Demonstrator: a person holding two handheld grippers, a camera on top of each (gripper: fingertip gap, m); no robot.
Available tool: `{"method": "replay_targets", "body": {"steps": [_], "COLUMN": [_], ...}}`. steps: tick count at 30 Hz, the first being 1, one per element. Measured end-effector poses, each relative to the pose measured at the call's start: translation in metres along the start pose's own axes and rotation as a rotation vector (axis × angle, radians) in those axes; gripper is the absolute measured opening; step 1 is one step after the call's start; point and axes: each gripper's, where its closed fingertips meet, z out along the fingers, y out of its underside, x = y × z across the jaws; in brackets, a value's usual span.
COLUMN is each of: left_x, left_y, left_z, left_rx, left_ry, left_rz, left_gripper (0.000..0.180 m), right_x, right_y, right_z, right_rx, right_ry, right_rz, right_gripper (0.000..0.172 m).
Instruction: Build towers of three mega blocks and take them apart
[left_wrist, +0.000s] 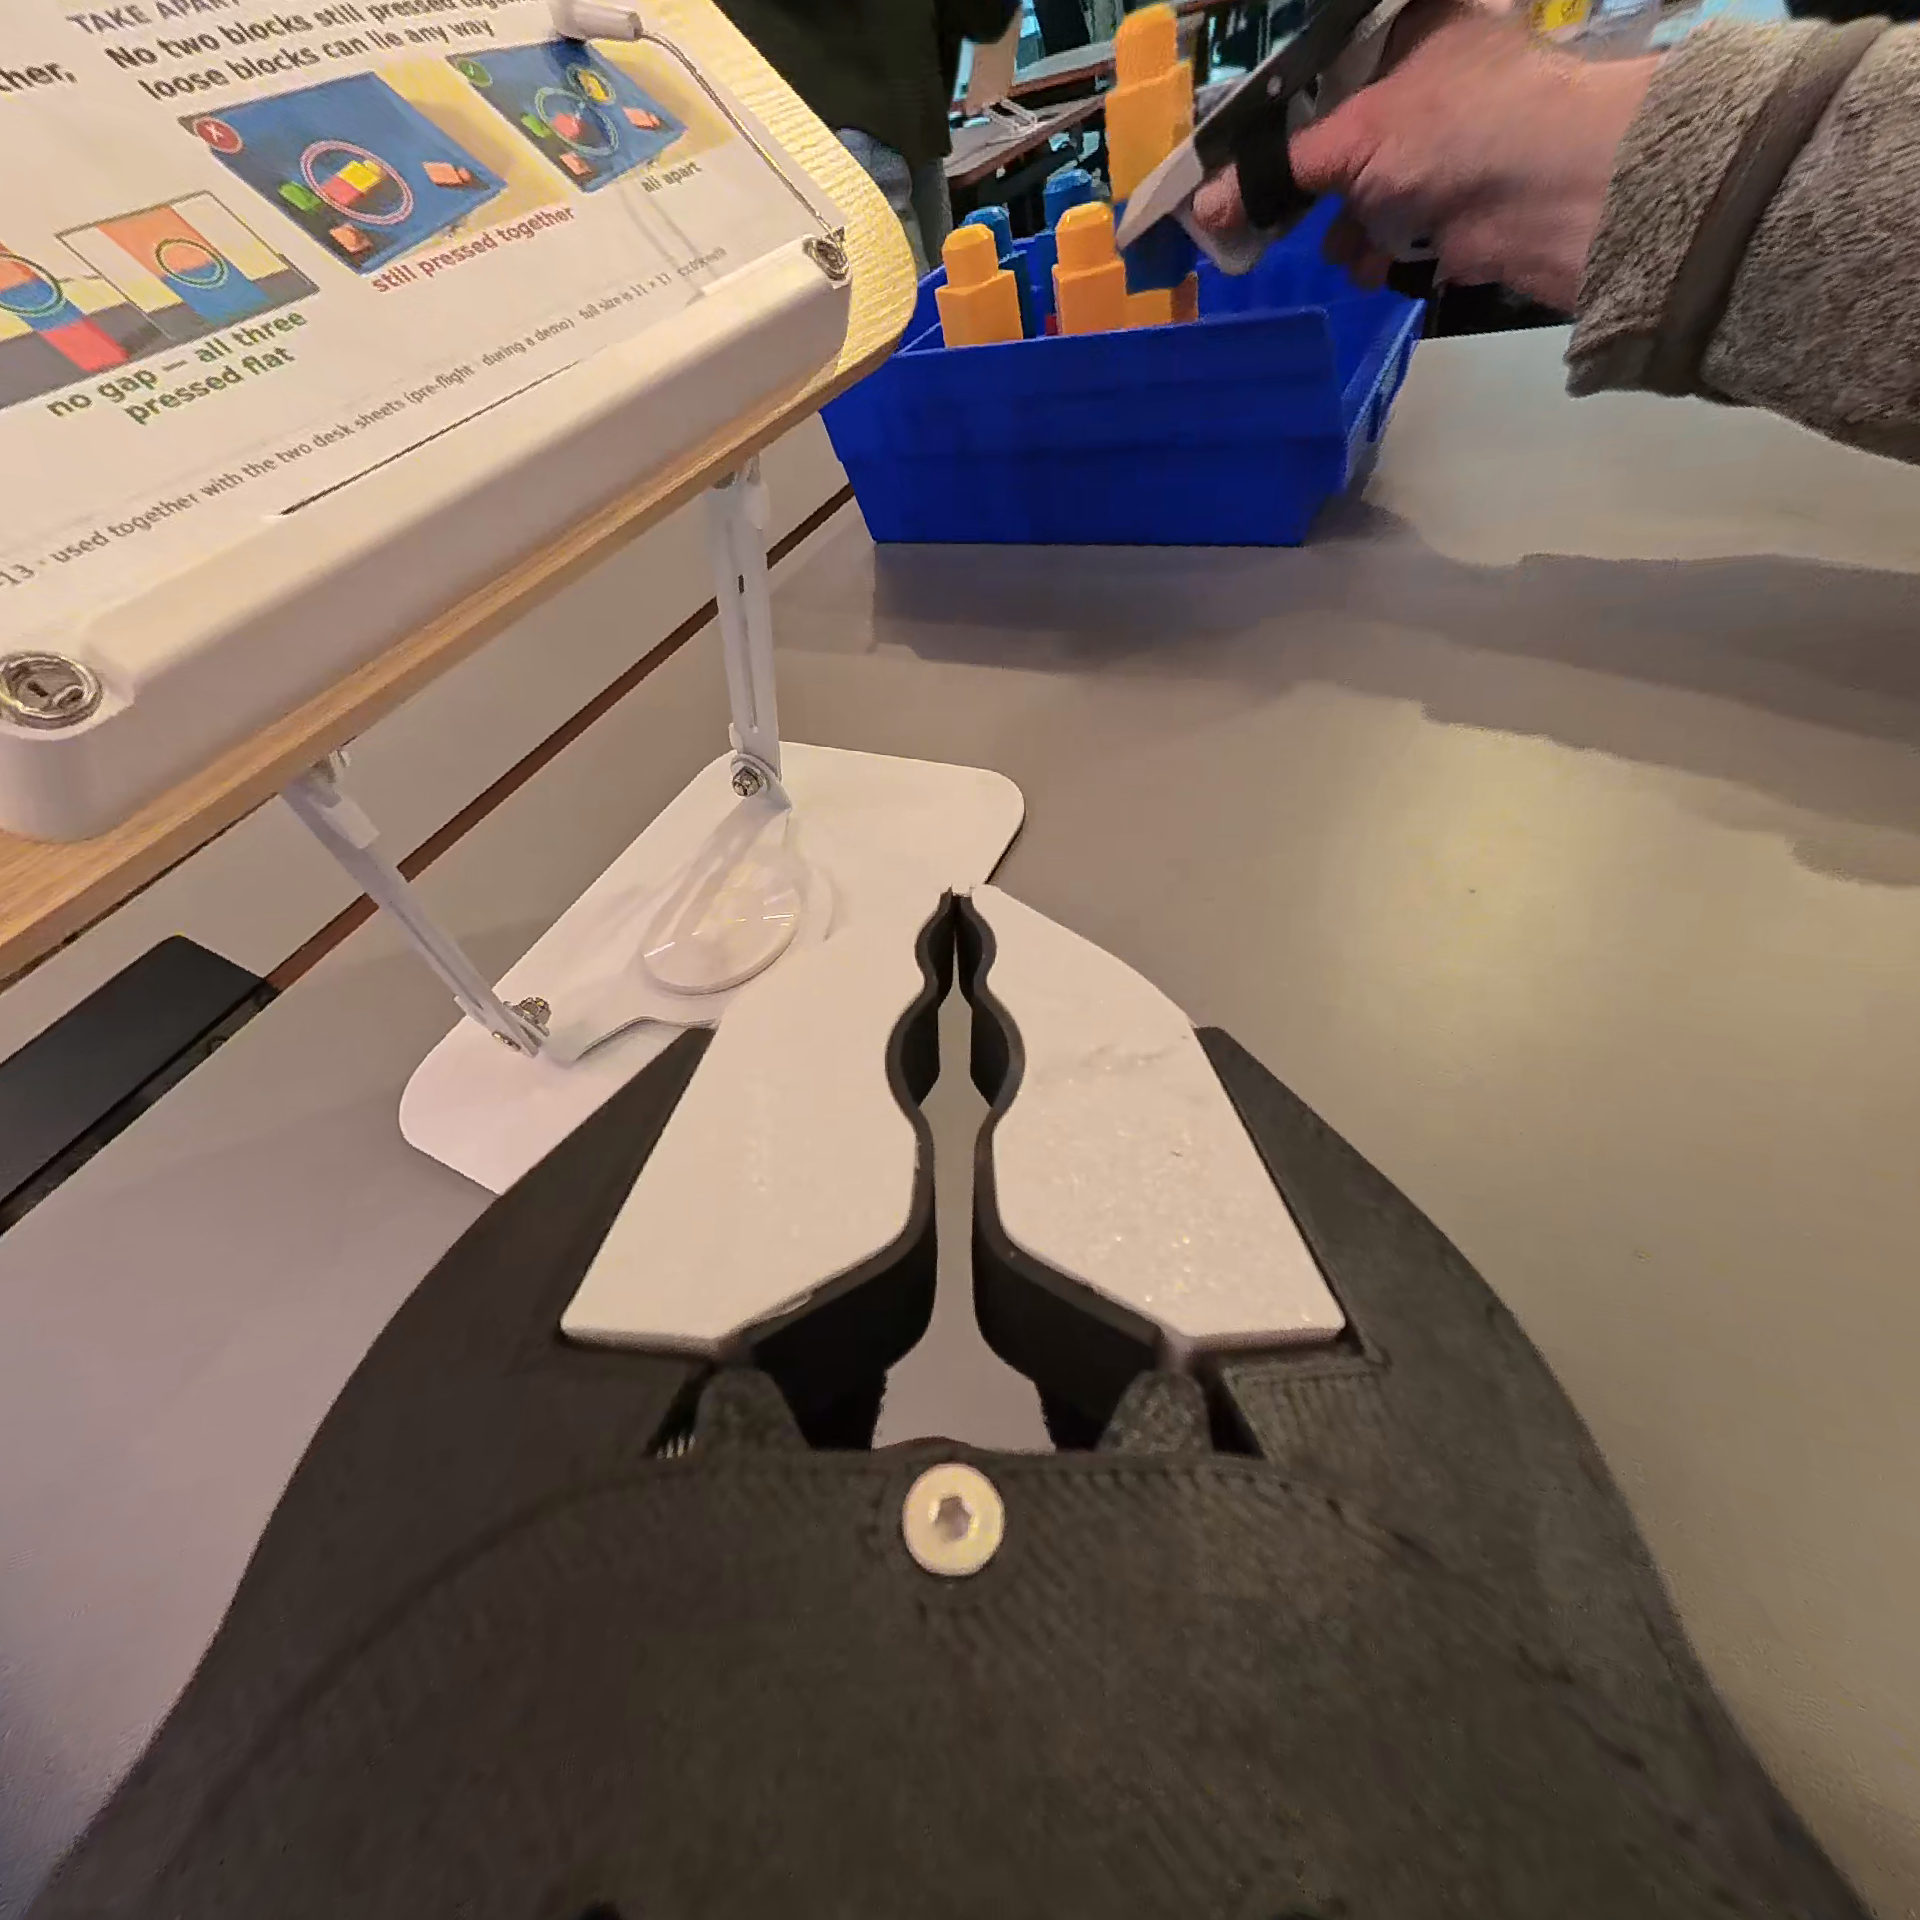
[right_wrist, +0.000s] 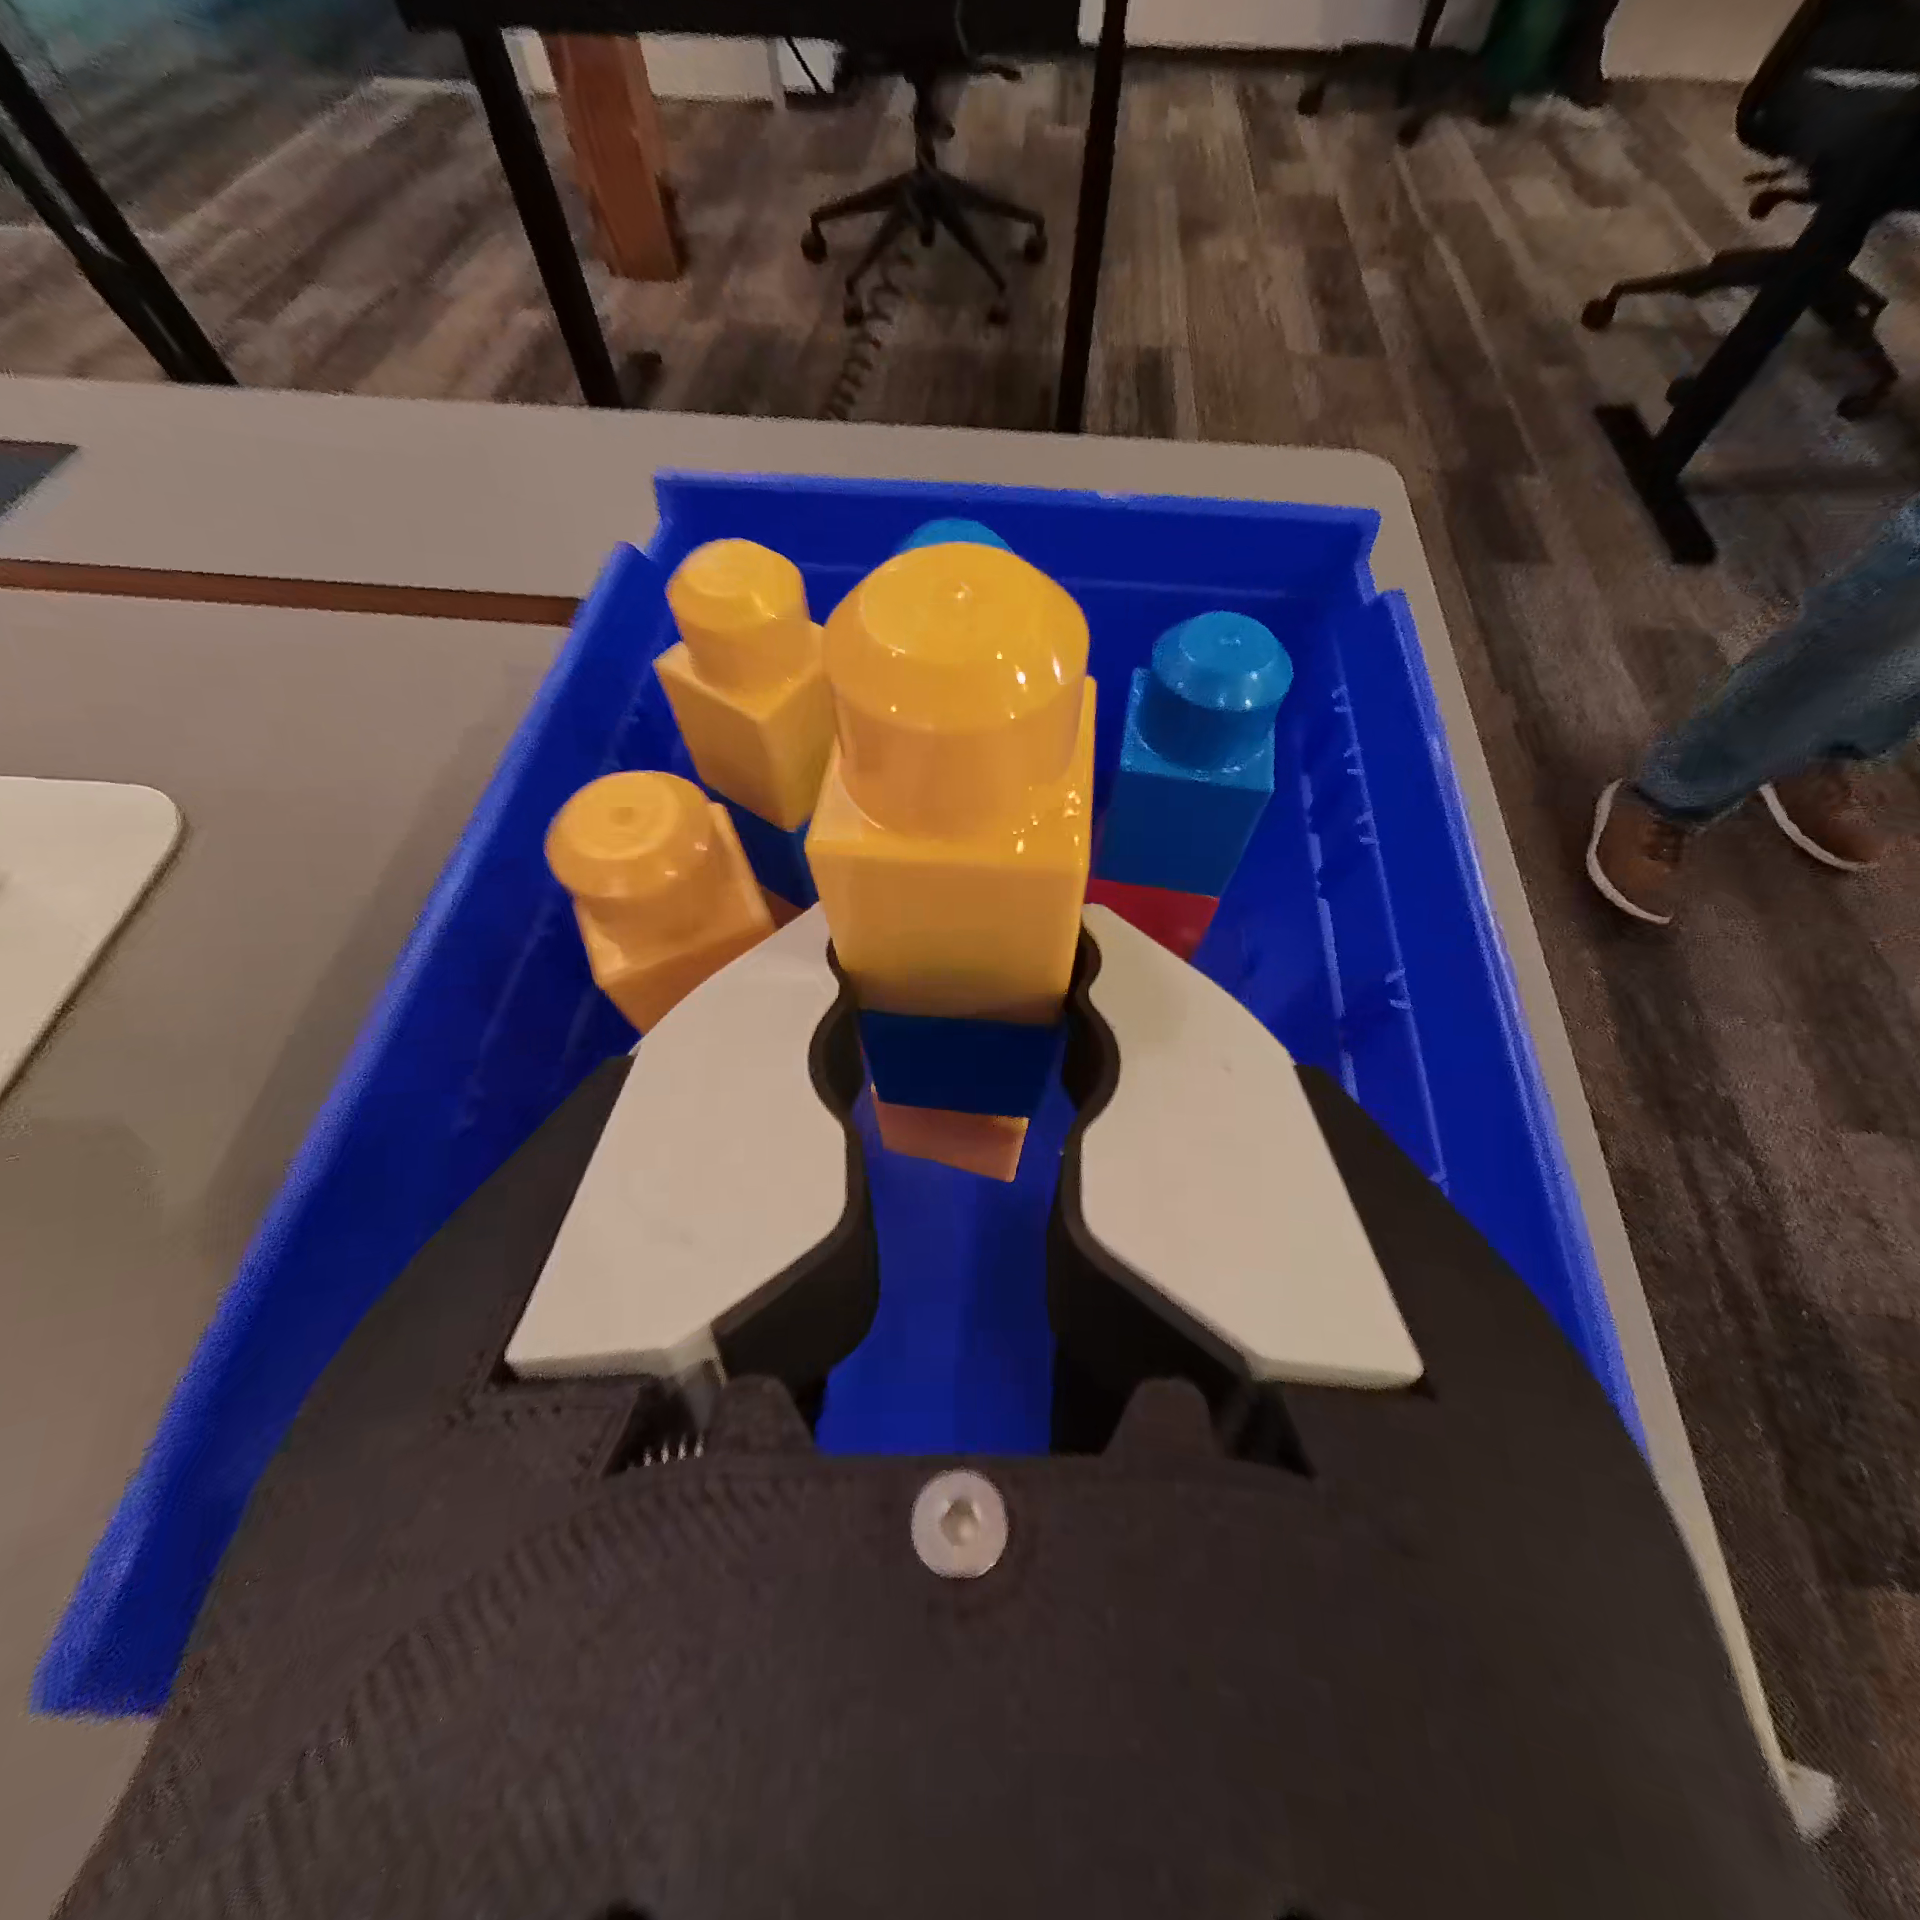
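Observation:
My right gripper (right_wrist: 961, 966) is shut on a three-block tower and holds it over the blue bin (right_wrist: 1382, 935). The tower has a yellow block (right_wrist: 956, 831) on top, a blue block (right_wrist: 961, 1060) in the middle and an orange block (right_wrist: 951, 1138) at the bottom. The pads press where yellow meets blue. The left wrist view shows this gripper (left_wrist: 1174, 208) on the tower above the bin (left_wrist: 1091, 447). My left gripper (left_wrist: 964, 896) is shut with nothing between its tips, low over the grey table (left_wrist: 1351, 935).
More towers stand in the bin: two yellow-topped (right_wrist: 743, 686) (right_wrist: 644, 883) and a blue one over red (right_wrist: 1205, 748). A stand with an instruction sheet (left_wrist: 364, 312) and its white base (left_wrist: 883, 821) sit left of my left gripper. A person's legs (right_wrist: 1766, 727) are beyond the table's right edge. The grippers' ends are close to 45 cm from one another.

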Motion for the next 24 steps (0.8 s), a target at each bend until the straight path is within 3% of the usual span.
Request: {"method": "replay_targets", "body": {"steps": [8,24], "left_x": [-0.001,0.000], "left_y": [0.000,-0.002], "left_z": [0.001,0.001], "left_rx": [0.003,0.007], "left_ry": [0.000,0.004], "left_rz": [-0.007,-0.003], "left_gripper": [0.000,0.000], "right_x": [0.009,0.002], "right_y": [0.025,0.039], "right_z": [0.029,0.041], "right_rx": [-0.115,-0.230], "right_ry": [0.000,-0.017], "right_rz": [0.023,-0.007], "right_gripper": [0.038,0.038]}}
